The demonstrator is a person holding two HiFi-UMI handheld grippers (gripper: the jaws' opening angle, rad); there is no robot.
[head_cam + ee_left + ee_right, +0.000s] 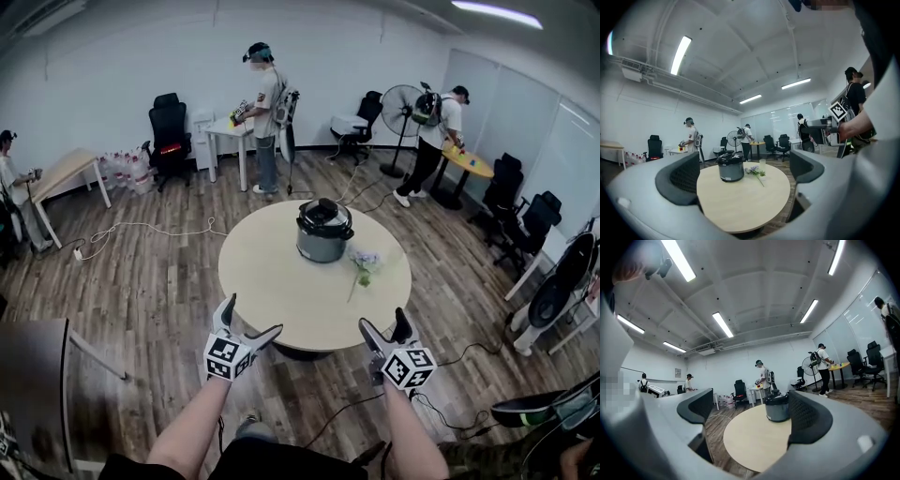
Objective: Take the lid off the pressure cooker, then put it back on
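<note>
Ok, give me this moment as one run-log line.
left gripper: open, empty | right gripper: open, empty | pressure cooker: lid on, untouched, on round table

Right gripper view: R side of pressure cooker [776, 409] hidden behind a jaw of the right claw [750, 416]. Left gripper view: near edge of table [740, 206] cut off by body of left claw [745, 176]. Head view: table base mostly under its top; flower sprig [363, 262] holder & lid [322, 214] details too small to tell.

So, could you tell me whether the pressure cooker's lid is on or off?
On: the dark lid sits squarely on the cooker body.
</note>
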